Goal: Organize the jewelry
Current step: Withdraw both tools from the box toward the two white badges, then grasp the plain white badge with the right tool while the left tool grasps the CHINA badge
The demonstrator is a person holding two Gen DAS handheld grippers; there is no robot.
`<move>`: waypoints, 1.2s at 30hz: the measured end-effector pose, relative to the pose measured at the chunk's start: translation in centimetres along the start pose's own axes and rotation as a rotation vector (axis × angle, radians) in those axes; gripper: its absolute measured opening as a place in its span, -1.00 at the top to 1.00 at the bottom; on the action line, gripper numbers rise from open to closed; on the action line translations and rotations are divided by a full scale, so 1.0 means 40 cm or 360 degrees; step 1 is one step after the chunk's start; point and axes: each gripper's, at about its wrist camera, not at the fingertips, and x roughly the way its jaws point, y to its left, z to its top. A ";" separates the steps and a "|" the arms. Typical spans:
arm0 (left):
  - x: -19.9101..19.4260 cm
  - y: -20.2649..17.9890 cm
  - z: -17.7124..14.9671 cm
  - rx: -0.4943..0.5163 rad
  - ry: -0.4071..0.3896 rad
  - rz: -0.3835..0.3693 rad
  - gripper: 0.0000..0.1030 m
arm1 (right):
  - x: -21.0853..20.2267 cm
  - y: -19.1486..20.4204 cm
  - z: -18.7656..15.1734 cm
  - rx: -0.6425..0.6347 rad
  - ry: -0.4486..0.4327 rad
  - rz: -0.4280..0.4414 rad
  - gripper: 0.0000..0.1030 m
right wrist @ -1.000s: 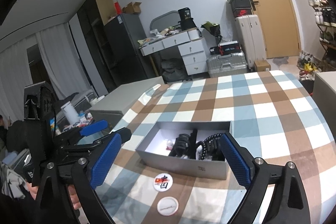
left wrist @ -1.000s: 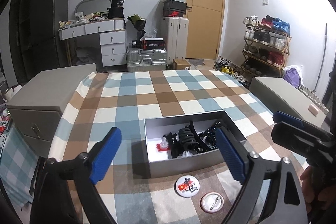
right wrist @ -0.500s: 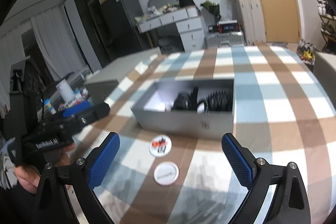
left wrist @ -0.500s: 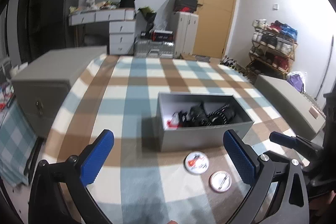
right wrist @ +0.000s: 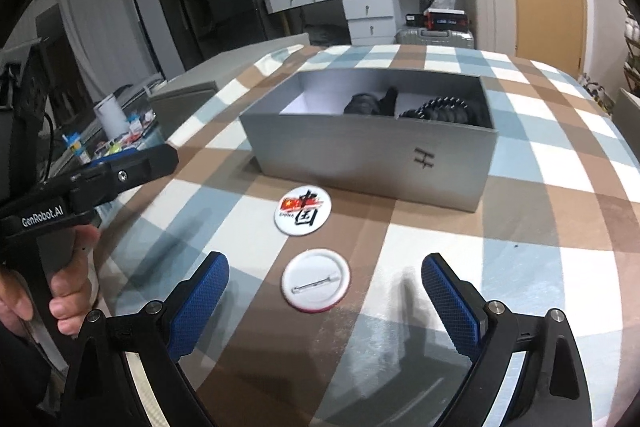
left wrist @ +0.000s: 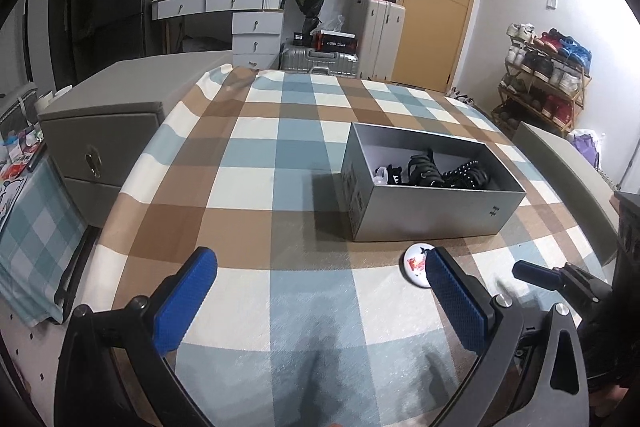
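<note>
While the two round pin badges lie on the checked tablecloth (right wrist: 440, 227) just in front of the grey box (right wrist: 372, 163), one face up (right wrist: 303, 210) and one showing its pin back (right wrist: 315, 283), we see dark beads (right wrist: 440, 109) and black pieces resting inside that box. We hold our right gripper (right wrist: 324, 303) with jaws wide and empty, the pin-back badge lying on the cloth between its blue pads. Our left gripper (left wrist: 320, 301), whose jaws have just been opening, stands equally wide over bare cloth with nothing between them.

Even, soft indoor light, fairly bright. Shadows of the gripper arms fall faintly on the checked blue, brown and white tablecloth (right wrist: 440, 219) at six o'clock. Fisheye bending and black vignette ring all edges; slight motion blur.
</note>
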 end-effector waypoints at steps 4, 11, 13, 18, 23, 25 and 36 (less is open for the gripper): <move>0.003 0.005 -0.004 0.0003 0.0012 0.0003 -0.97 | 0.015 0.014 -0.007 -0.0045 0.0029 -0.0042 -0.64; 0.005 0.011 -0.007 -0.0001 0.0018 0.0008 -0.97 | 0.040 0.069 -0.029 -0.0285 0.0075 -0.0200 -0.07; 0.006 0.012 -0.008 0.0002 0.0024 0.0006 -0.97 | 0.039 0.072 -0.033 -0.0297 0.0060 -0.0188 0.19; 0.002 0.008 -0.009 0.0021 0.0026 0.0016 -0.97 | 0.036 0.077 -0.038 -0.0340 0.0044 -0.0198 0.20; 0.006 0.000 -0.005 0.0039 0.0035 0.0014 -0.97 | 0.028 0.057 -0.039 -0.0269 0.0033 -0.0167 0.20; 0.010 -0.005 -0.002 0.0051 0.0041 0.0015 -0.97 | 0.018 0.047 -0.039 -0.0237 0.0022 -0.0156 0.20; 0.050 -0.057 0.013 0.0122 0.0100 -0.0066 -0.97 | -0.052 -0.008 -0.023 -0.0138 -0.0111 -0.0137 0.20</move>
